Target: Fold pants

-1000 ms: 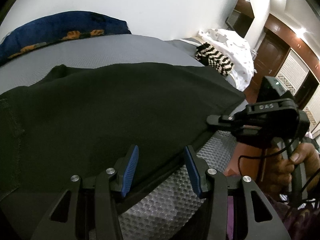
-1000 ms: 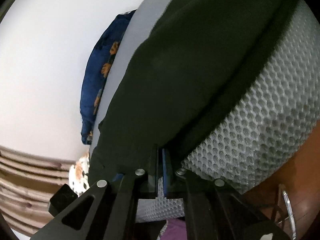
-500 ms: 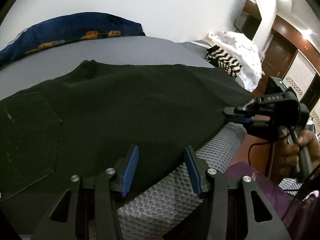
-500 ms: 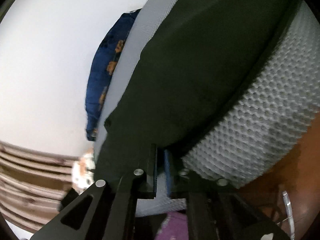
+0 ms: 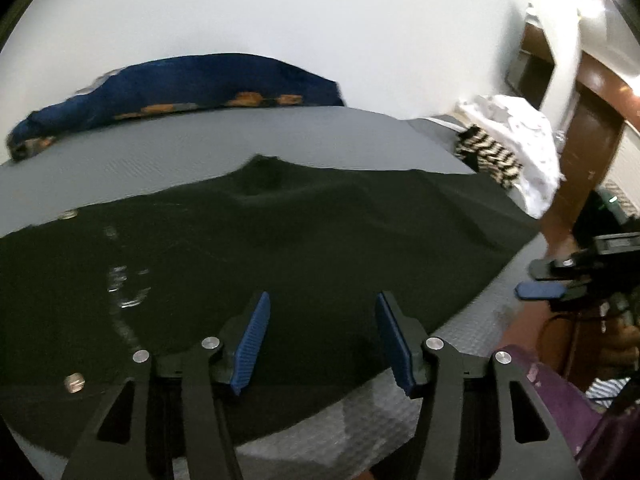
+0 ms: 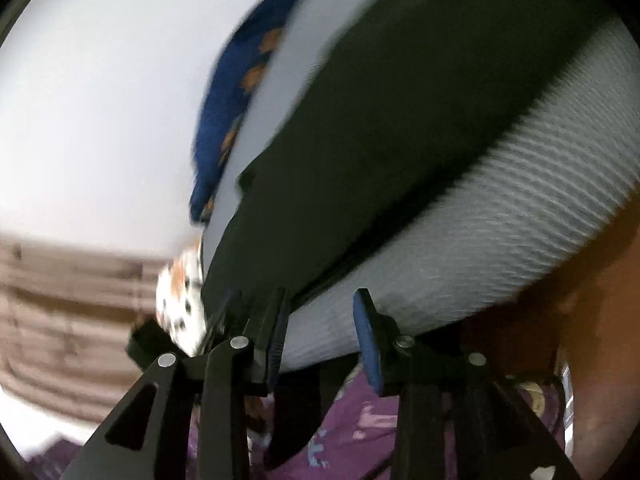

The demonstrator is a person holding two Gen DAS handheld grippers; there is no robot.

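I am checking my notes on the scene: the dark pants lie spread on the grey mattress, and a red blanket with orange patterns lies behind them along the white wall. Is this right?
One detail is wrong: the blanket behind the pants is dark blue with orange patterns, not red. The left wrist view shows it along the white wall. The pants do lie spread on the grey mattress.

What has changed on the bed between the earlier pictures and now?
The right tool has let go of the edge of the black pants and its jaws are opening, nothing between them. The left tool has drawn back, also opening and empty. The pants stay flat on the grey mattress; the blue pillow has not moved.
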